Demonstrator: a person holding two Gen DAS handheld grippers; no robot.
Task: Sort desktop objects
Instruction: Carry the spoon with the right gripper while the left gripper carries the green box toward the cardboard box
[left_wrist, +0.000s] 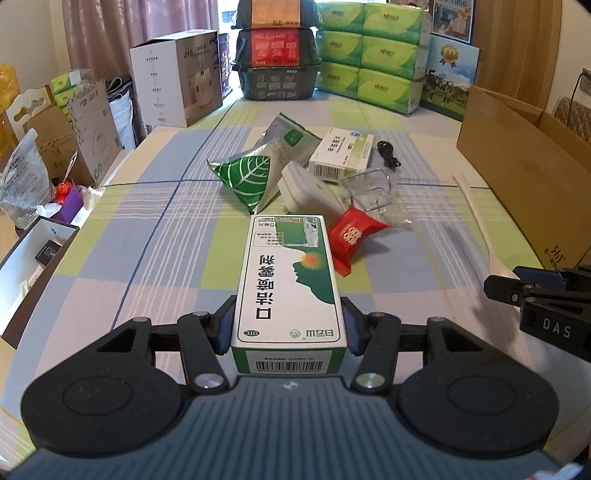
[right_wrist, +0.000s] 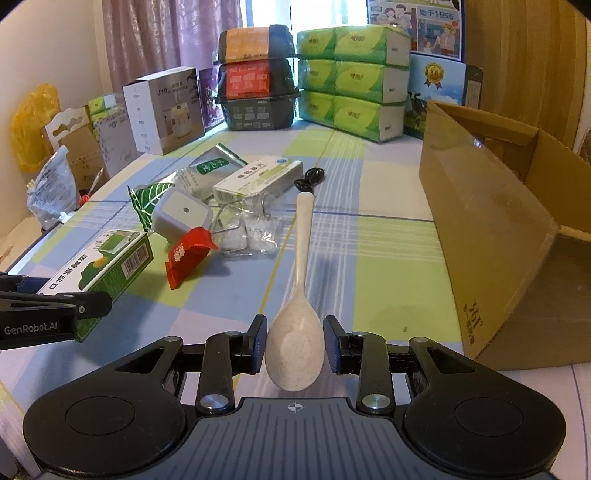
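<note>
At the far end of the checked tablecloth (right_wrist: 388, 236), 6 green tissue packs (right_wrist: 352, 74) are stacked in 3 rows of 2, and just to their left 3 dark bagged bundles (right_wrist: 256, 77) are piled one on another, labelled orange, red and grey from top to bottom. A white appliance carton (right_wrist: 162, 110) marked J10 is set further left, with pink curtains (right_wrist: 166, 33) hung behind it. Along the left edge of the table, a yellow plastic bag (right_wrist: 31, 125), small cardboard boxes (left_wrist: 88, 133) and a crumpled clear bag (left_wrist: 22, 181) are crowded together.
</note>
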